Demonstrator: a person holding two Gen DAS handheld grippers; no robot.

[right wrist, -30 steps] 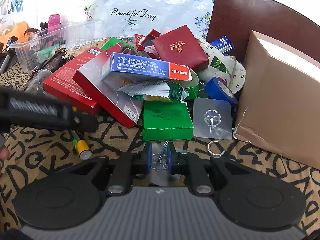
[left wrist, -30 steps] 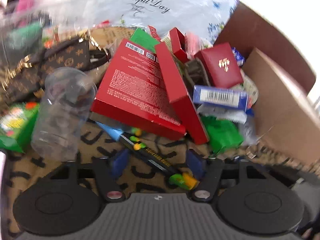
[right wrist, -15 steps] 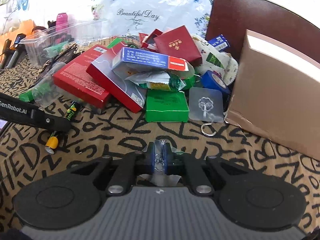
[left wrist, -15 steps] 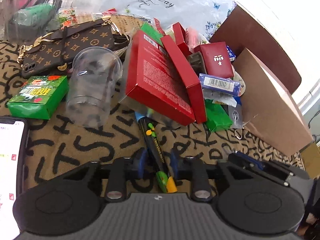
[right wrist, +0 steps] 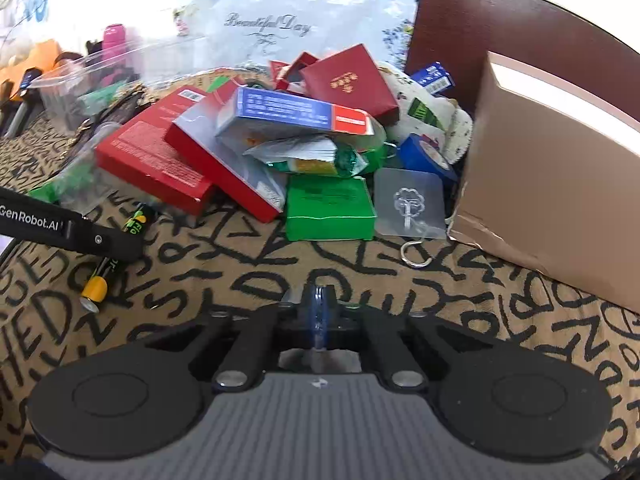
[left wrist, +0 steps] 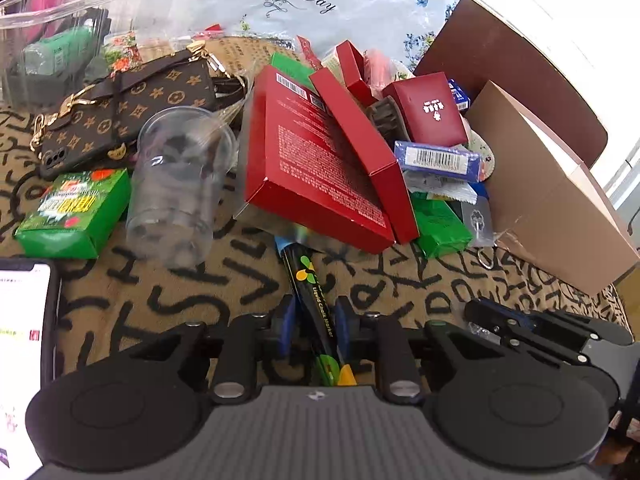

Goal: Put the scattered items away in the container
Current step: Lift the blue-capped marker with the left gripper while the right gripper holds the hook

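My left gripper (left wrist: 314, 316) has its blue fingers on either side of a black liquid chalk marker (left wrist: 314, 300) with a yellow cap, lying on the patterned cloth; the fingers stand a little apart from the marker. The marker also shows in the right wrist view (right wrist: 116, 252), partly under the left gripper's arm. My right gripper (right wrist: 320, 312) is shut on a thin clear plastic item with a metal clip. The clear plastic container (left wrist: 60, 40) stands at the far left, holding a green item and a pink one.
A pile of red boxes (left wrist: 312, 160), a blue card box (right wrist: 296, 114), green boxes (right wrist: 330, 208), a clear hook sticker (right wrist: 410, 204), a clear cup (left wrist: 176, 184), a monogram phone case (left wrist: 128, 108), a phone (left wrist: 24, 360) and a brown cardboard box (right wrist: 556, 184) crowd the cloth.
My left gripper has drawn back and closed in around the marker. My right gripper has pulled back from the pile, still shut on the clear item.
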